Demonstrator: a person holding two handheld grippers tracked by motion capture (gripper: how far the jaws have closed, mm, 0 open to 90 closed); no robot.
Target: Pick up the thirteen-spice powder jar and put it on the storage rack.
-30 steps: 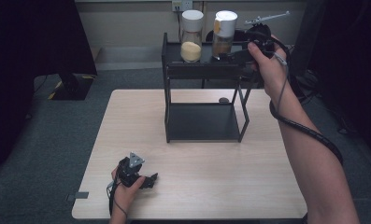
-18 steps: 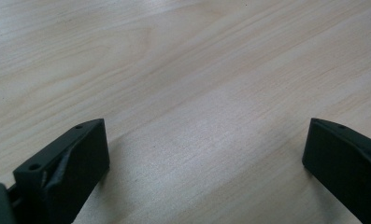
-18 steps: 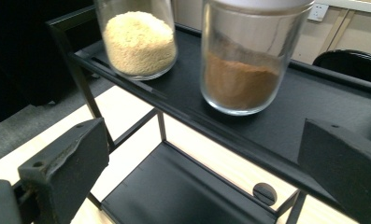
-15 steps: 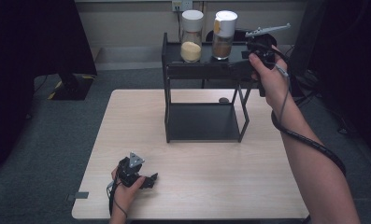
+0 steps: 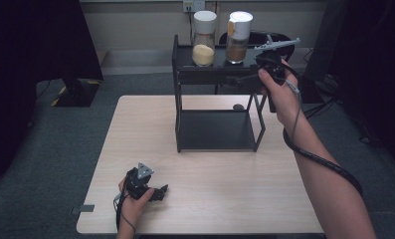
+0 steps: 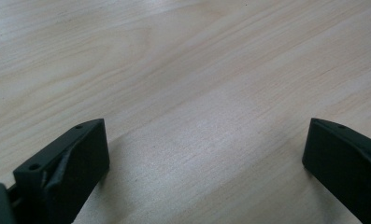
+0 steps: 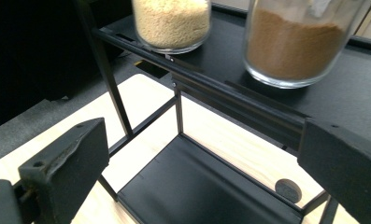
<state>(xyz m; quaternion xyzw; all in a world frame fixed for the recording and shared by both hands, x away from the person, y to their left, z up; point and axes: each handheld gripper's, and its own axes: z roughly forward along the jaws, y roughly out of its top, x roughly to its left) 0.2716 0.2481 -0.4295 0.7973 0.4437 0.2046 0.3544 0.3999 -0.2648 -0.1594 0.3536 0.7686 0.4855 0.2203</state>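
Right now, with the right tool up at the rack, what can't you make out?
- Brown jar: top cut off by the right gripper view's edge.
- Yellow jar: likewise cut off.
- Right tool: in the high view its jaws blend into the black rack; contact unclear.
- Dark disc on the table: too small to identify.

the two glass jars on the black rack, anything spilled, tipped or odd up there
Nothing stands out. The glass jar of pale yellow grains and the glass jar of brown powder stand upright, white lids on, on the black metal rack; no spill shows.
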